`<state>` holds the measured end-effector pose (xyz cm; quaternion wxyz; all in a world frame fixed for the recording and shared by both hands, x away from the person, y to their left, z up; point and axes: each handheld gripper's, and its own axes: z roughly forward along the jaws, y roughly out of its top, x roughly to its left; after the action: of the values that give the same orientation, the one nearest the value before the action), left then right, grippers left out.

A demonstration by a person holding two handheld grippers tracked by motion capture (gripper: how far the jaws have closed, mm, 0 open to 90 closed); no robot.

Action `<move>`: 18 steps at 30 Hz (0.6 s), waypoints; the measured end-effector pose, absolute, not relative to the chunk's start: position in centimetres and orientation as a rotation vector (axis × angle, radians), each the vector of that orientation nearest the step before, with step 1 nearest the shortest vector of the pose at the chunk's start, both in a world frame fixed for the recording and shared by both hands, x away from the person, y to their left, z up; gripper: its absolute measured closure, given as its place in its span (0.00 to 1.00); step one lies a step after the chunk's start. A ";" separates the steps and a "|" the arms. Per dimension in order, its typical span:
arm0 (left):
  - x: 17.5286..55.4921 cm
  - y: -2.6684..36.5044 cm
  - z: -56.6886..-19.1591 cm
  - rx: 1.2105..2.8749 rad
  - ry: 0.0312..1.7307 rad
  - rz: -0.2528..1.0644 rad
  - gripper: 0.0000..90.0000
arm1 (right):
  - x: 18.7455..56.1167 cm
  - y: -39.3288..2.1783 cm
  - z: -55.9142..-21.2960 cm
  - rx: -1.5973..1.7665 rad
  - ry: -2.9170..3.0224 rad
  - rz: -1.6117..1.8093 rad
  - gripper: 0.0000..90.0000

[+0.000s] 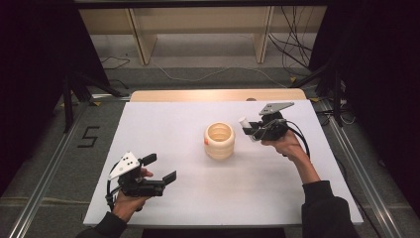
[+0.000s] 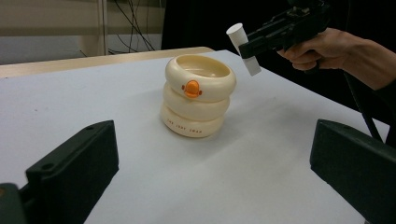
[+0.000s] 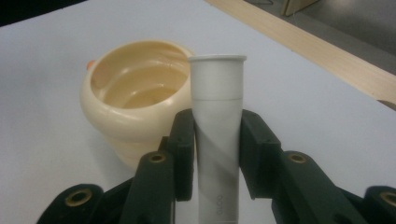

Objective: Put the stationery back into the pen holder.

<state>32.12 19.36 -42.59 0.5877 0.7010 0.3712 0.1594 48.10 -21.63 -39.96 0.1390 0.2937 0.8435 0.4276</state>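
A cream ribbed cup [image 1: 219, 140] with an orange duck face [image 2: 192, 88] stands upright mid-table, its mouth open. My right gripper [image 1: 251, 129] hovers just right of it, shut on a white tube [image 3: 217, 135]; the tube [image 2: 243, 48] is tilted, with its rimmed end up and toward the cup [image 3: 135, 100]. The right gripper [image 3: 216, 154] clamps the tube around its middle. My left gripper [image 1: 162, 168] rests low near the table's front left, jaws wide apart with nothing between them, pointing toward the cup [image 2: 198, 95].
The white table top [image 1: 178, 124] has a wooden strip [image 1: 218, 95] along its far edge. Beyond it are wooden frame legs and loose cables on the floor. Metal rails run along both sides of the table.
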 end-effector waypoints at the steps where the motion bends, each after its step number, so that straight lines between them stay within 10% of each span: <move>1: 32.1 19.4 -42.6 1.633 0.865 0.371 0.00 | 48.0 -21.6 -39.9 0.853 2.426 1.245 0.76; 18: 32.1 19.4 -42.6 1.631 0.866 0.370 0.00 | 47.0 -20.6 -38.3 0.839 2.306 1.367 0.76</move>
<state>32.11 19.36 -42.58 0.5883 0.7003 0.3717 0.1589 46.99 -20.62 -38.34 0.1655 0.2946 0.8097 0.4799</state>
